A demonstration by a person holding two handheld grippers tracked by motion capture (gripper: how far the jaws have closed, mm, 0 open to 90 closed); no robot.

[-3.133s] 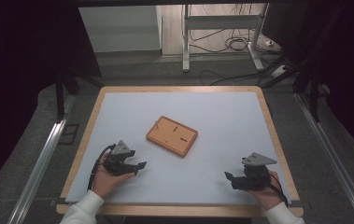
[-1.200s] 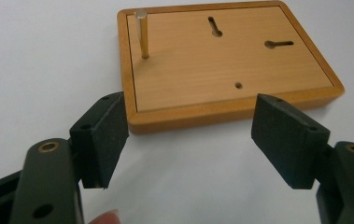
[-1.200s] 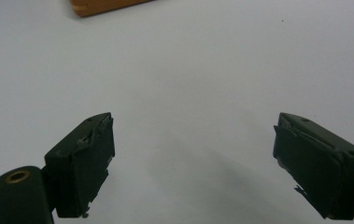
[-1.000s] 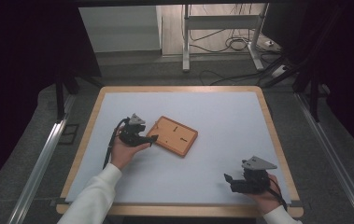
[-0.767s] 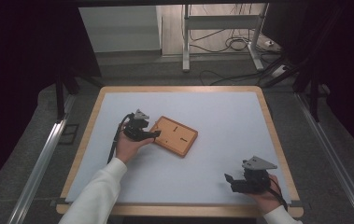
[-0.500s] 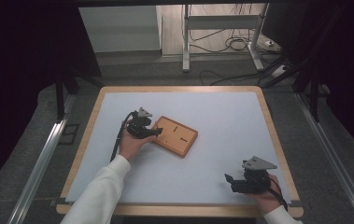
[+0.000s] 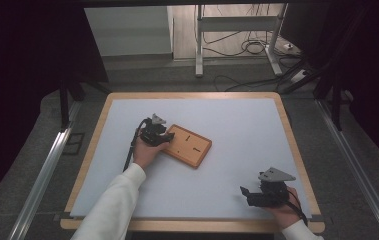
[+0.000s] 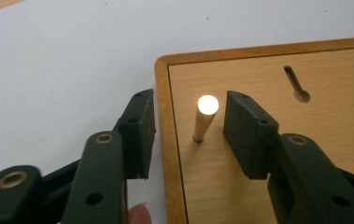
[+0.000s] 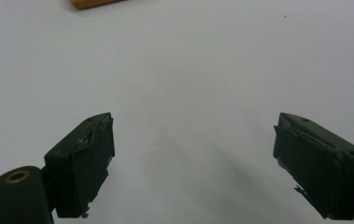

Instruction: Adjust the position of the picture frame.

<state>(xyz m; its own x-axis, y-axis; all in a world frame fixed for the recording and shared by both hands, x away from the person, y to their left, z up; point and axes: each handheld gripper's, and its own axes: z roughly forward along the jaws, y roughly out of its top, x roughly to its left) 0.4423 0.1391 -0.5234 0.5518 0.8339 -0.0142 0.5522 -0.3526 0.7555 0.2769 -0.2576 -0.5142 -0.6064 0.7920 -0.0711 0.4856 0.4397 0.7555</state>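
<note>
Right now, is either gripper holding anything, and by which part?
Nothing is held. The left gripper has been closing its jaws around the short upright wooden peg without touching it; the right gripper stands open.

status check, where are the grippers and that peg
Left gripper closing around peg on wooden board, pads not touching. Right gripper open, idle. Nothing in the way.

Left gripper point(image 8: 188, 126) — jaws part-way apart and just been closing, pads not yet pressing on what stands between them; one jaw sits off to each side. Left hand point(image 7: 144, 152) reaches forward over the table, arm in a white sleeve point(image 7: 109, 205). Right gripper point(image 9: 193, 163) — jaws spread wide, nothing between; right hand point(image 7: 284, 210) low at the near edge.
</note>
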